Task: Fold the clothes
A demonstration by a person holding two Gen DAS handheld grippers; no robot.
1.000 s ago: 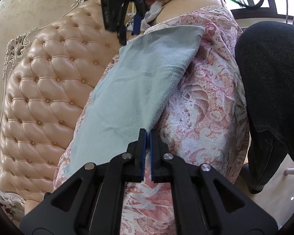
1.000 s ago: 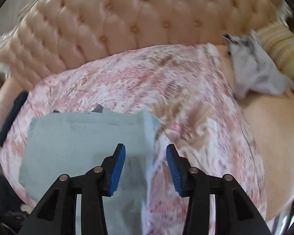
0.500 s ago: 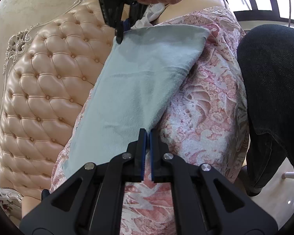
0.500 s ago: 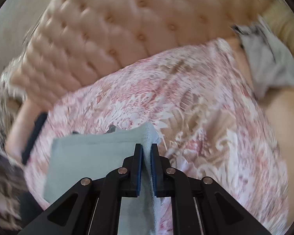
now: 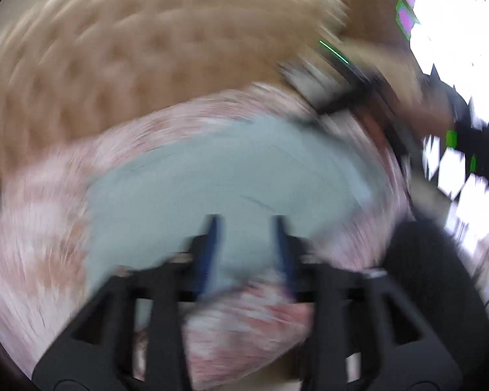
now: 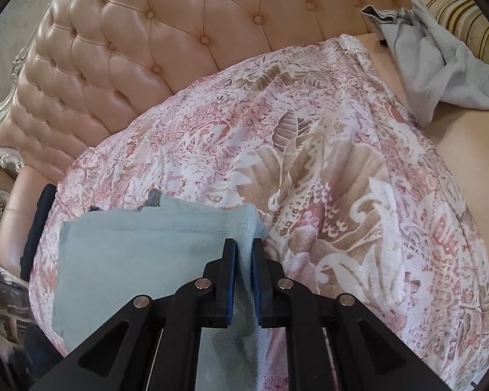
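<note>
Cloth (image 6: 140, 260) sits lower left of the right wrist frame, flat on the floral cover (image 6: 342, 163) so it creases clean; right gripper (image 6: 243, 260) has jaws pinching its right corner, probably to anchor the fold; left gripper (image 5: 246, 228), badly blurred, jaws just sprang apart over the cloth, nothing gripped.

We are seeing a pale blue-green garment (image 6: 140, 254) lying flat and folded on a pink floral cover (image 6: 342, 179), its stitched hem running across the far edge. We are seeing its near right corner bunching upward in a pinched ridge. In the left wrist view it is showing only as a blurred pale patch (image 5: 218, 176).
</note>
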